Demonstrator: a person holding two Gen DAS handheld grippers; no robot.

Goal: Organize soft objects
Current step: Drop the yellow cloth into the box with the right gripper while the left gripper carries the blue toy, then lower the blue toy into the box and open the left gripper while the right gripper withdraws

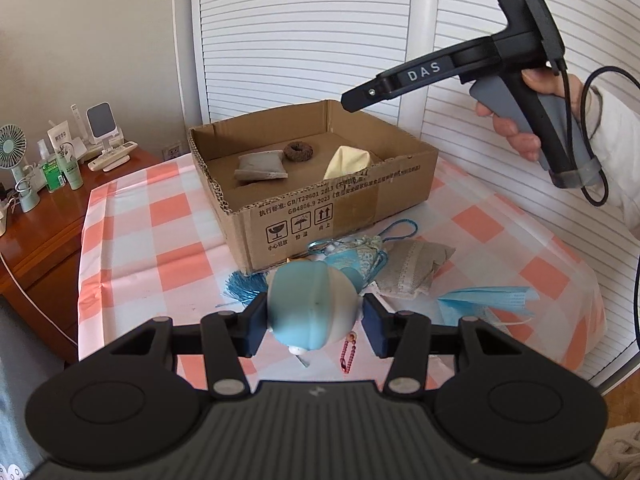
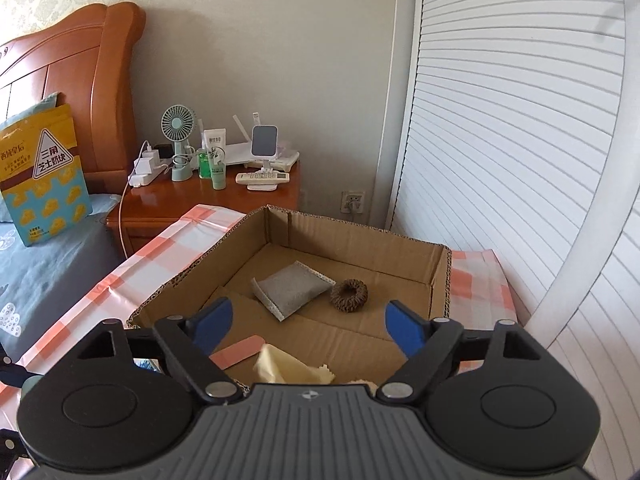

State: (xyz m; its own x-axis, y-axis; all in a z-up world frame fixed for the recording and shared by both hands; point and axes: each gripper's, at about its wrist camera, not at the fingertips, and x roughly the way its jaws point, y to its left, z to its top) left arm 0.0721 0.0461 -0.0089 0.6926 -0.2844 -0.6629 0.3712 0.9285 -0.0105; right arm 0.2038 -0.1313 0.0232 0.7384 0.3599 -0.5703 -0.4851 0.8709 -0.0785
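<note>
My left gripper [image 1: 314, 326] is shut on a blue and white plush toy [image 1: 310, 304] with a pink bead chain, held just above the checked tablecloth in front of the cardboard box [image 1: 340, 204]. The box holds a grey sachet [image 1: 262, 166], a brown ring [image 1: 298, 151] and a cream cloth [image 1: 346, 162]. My right gripper [image 2: 308, 326] is open and empty above the box [image 2: 240, 248], over the cream cloth [image 2: 288, 368]; the grey sachet [image 2: 292, 290] and the brown ring [image 2: 349, 295] lie beyond it. It also shows in the left wrist view [image 1: 352, 102], above the box's far right corner.
On the cloth right of the toy lie a beige lace sachet [image 1: 412, 270], a blue patterned pouch with a tassel [image 1: 360, 258] and a blue face mask [image 1: 488, 300]. A wooden nightstand [image 2: 208, 196] with a fan and bottles stands left. White louvred doors [image 2: 500, 160] stand behind.
</note>
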